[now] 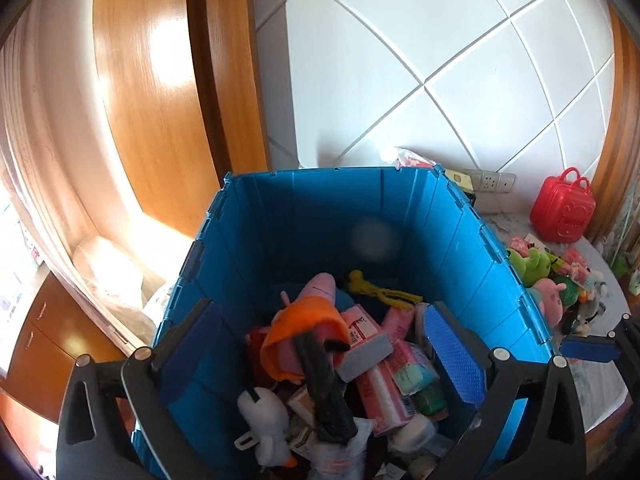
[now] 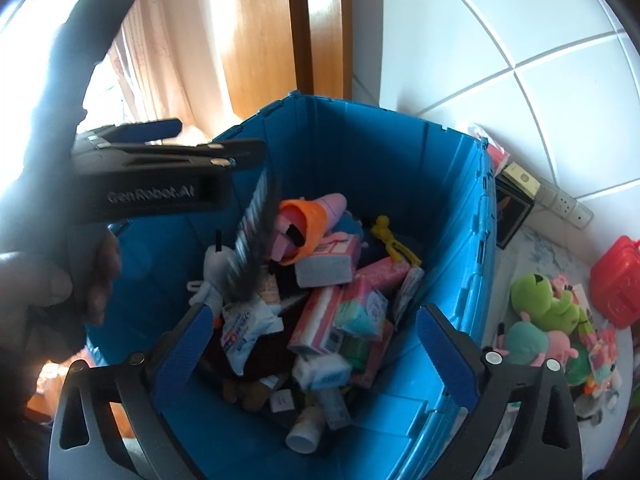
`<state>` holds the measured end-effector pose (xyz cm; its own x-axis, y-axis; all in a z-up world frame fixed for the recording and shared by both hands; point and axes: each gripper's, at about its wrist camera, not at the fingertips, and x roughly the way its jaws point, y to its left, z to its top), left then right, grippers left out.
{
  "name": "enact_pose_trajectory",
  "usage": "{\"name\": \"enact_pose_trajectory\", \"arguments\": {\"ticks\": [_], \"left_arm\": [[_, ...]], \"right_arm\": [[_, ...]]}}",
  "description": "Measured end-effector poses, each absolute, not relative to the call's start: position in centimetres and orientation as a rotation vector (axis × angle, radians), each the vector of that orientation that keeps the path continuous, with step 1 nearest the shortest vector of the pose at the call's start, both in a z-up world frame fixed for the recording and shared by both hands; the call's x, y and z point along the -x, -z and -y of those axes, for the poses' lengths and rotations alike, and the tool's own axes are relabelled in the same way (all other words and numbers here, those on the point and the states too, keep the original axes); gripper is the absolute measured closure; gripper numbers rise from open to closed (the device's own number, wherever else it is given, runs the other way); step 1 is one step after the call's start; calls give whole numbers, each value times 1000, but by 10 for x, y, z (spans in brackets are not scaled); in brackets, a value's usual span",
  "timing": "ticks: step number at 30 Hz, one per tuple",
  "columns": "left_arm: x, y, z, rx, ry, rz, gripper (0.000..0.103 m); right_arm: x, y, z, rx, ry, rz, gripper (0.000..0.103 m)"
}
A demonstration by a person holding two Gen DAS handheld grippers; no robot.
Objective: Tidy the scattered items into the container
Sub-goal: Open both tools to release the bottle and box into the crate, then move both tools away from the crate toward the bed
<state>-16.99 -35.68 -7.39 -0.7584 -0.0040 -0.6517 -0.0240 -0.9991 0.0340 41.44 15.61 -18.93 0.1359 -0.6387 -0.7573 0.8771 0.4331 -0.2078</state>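
A blue crate [image 1: 440, 220] [image 2: 400, 168] holds a heap of items: pink boxes, an orange cup [image 1: 296, 320] [image 2: 312, 220], a yellow figure [image 1: 376, 290] and a white plush [image 1: 264, 412]. My left gripper [image 1: 324, 344] is open above the crate; a black ribbed object [image 1: 324, 392] [image 2: 252, 240] lies or falls just below it, blurred in the right wrist view. The left gripper [image 2: 200, 144] shows side-on in the right wrist view. My right gripper [image 2: 316, 344] is open and empty over the crate. Plush toys [image 1: 548, 276] [image 2: 536, 320] lie scattered on the table to the right.
A red toy suitcase [image 1: 562, 210] [image 2: 616, 284] stands on the marble table [image 1: 600, 392] at the right. A wall socket strip [image 1: 492, 182] and small boxes [image 2: 516, 200] sit behind the crate. A wooden door and curtains are at the left.
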Motion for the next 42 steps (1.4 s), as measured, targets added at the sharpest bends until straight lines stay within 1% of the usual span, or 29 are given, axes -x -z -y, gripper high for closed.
{"name": "enact_pose_trajectory", "arguments": {"ticks": [14,24,28,32,35,42], "left_arm": [[162,78,341,1114,-2924,-45,0],[142,72,299,1103,-2924,-32,0],[137,67,262,1096,-2891,-82,0],[134,60,220,1067,-2852,-93,0],[135,61,184,1060,-2797,-88,0],[141,72,80,1062,-2640,-158,0]], "right_arm": [[-397,185,-167,-330,1097,-895,0],[-360,176,-185,-323,1057,-878,0],[-334,169,-191,-339,1050,-857,0],[-299,161,-195,-359,1068,-840,0],[-262,156,-196,-393,1099,-833,0],[-158,155,-201,-506,1227,-820,0]]}}
